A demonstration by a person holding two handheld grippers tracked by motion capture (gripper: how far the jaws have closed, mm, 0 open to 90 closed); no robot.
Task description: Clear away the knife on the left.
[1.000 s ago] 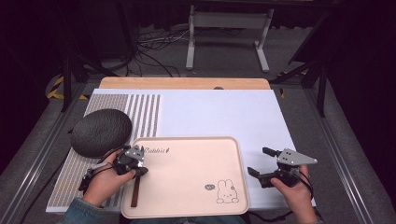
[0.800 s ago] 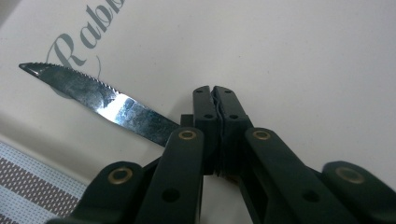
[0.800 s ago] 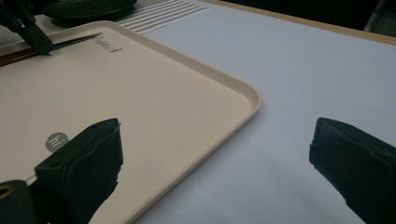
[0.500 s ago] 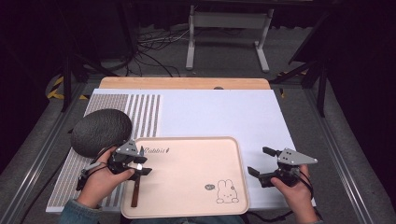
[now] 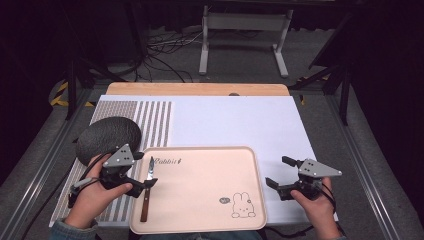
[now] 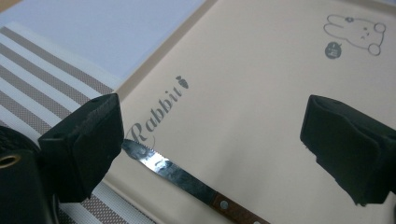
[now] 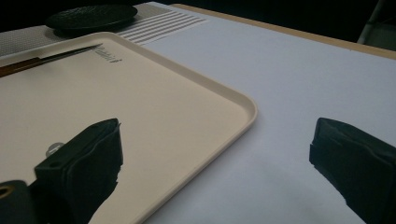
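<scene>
Your left gripper [image 5: 145, 184] sits over the left edge of the tray [image 5: 200, 225], its jaws spread wide with nothing between the pads. They have just been opening. In the left gripper view [image 6: 212, 140] the two black jaws stand well apart and the knife [image 6: 187, 179] lies below them on the tray, clear of both pads.

The knife [image 5: 146, 192] rests flat on the tray along its left side — blade tip toward the far edge, wooden handle toward you. The tip lies just beside the printed word "Rabbit" [image 5: 167, 161]. The serrated edge and a rivet in the handle show in the left gripper view.

Your right gripper [image 5: 277, 172] is positioned just off the tray's right edge, above the white mat [image 5: 235, 120]. Its jaws are also wide open and hold nothing. In the right gripper view [image 7: 215, 154], one jaw hangs over the tray's corner [image 7: 247, 109] and the other over the white mat [image 7: 289, 70]; the knife [image 7: 46, 60] shows at the tray's far side.

The tray is a pale peach rectangle with a small rabbit drawing [image 5: 242, 205] near its lower right corner. It lies across the near part of the white mat, its left side over a striped placemat [image 5: 150, 117] (grey and white bands). A dark round plate [image 5: 107, 137] stands on that placemat, just beyond your left hand [image 5: 92, 200]. Your right hand [image 5: 315, 210] grips its tool near the table's front edge.
</scene>
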